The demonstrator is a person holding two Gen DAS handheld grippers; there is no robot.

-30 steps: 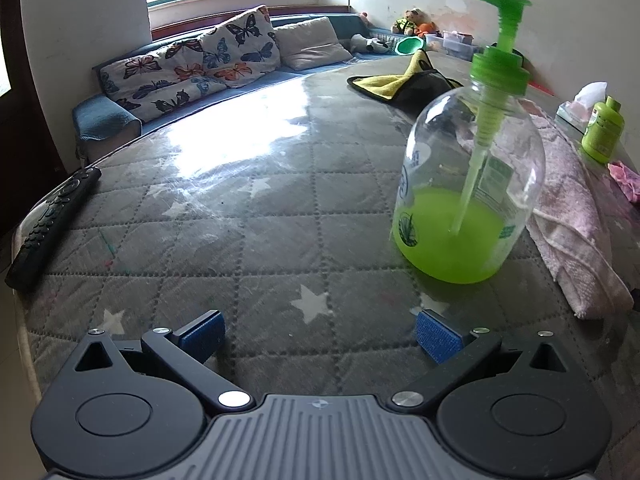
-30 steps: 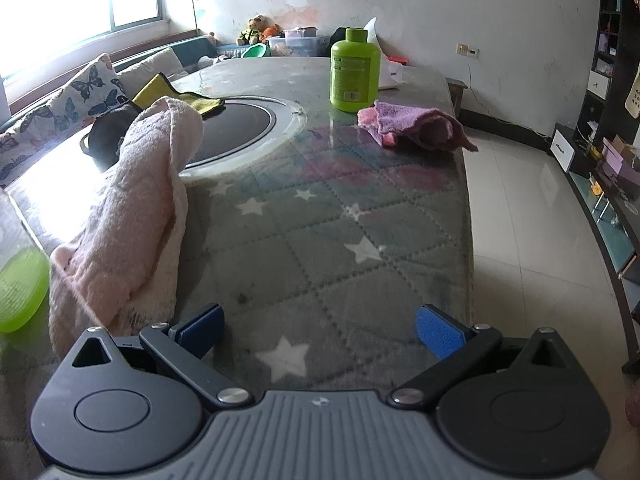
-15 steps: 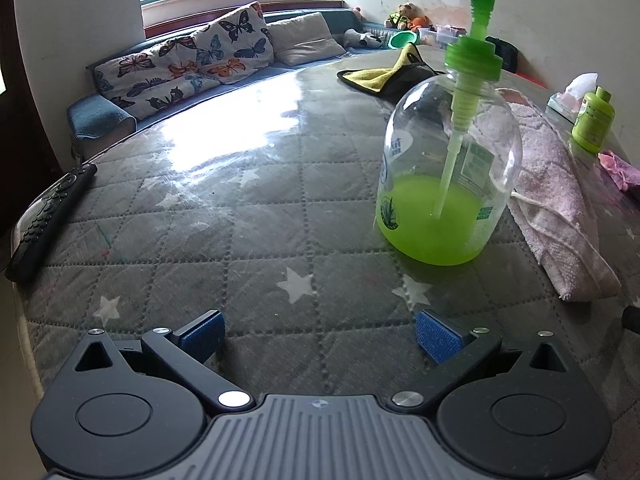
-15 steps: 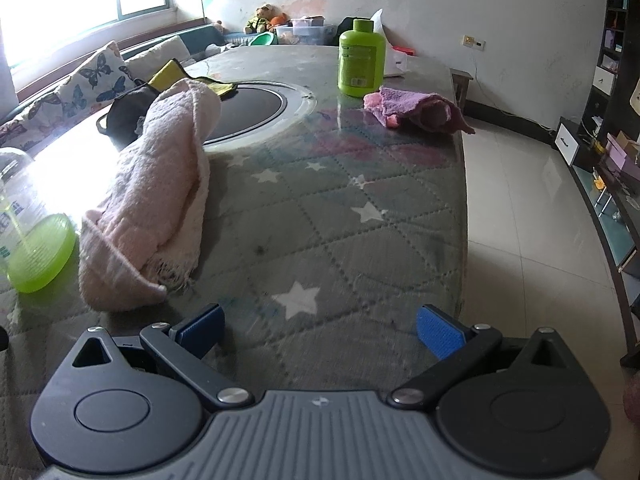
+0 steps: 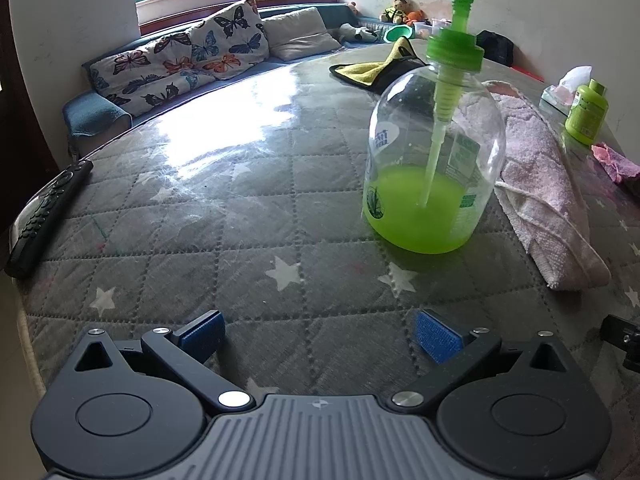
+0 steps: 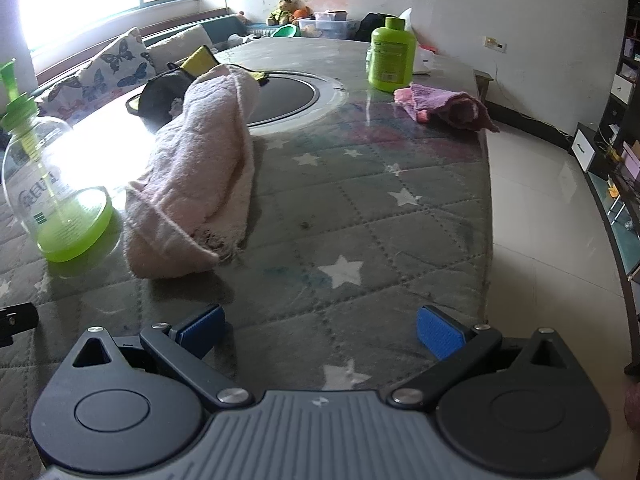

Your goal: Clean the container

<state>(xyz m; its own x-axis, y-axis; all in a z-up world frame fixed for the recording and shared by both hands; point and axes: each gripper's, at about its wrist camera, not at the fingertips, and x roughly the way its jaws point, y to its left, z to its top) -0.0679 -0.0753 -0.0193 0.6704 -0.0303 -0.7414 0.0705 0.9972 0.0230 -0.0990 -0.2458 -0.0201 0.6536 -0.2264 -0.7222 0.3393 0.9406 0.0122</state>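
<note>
left gripper (image 5: 318, 334) wide open, empty | pump bottle (image 5: 434, 168) upright on table (image 5: 240, 216), ahead-right, apart | right gripper (image 6: 320, 330) wide open, empty | pink towel (image 6: 200, 172) beside bottle | left view only: remote (image 5: 48, 216)

Ahead of the left tongs (image 5: 318, 334), the counter (image 5: 240, 216) lies bare up to the soap bottle (image 5: 434, 152), which stands upright right of centre; a remote (image 5: 44, 216) lies at the far left edge. The pink towel (image 6: 196, 176) lies just beside the bottle, blocking its right flank. Ahead of the right tongs (image 6: 320, 332), the surface is open up to the green bottle (image 6: 392, 60) and the purple cloth (image 6: 444, 106).
</note>
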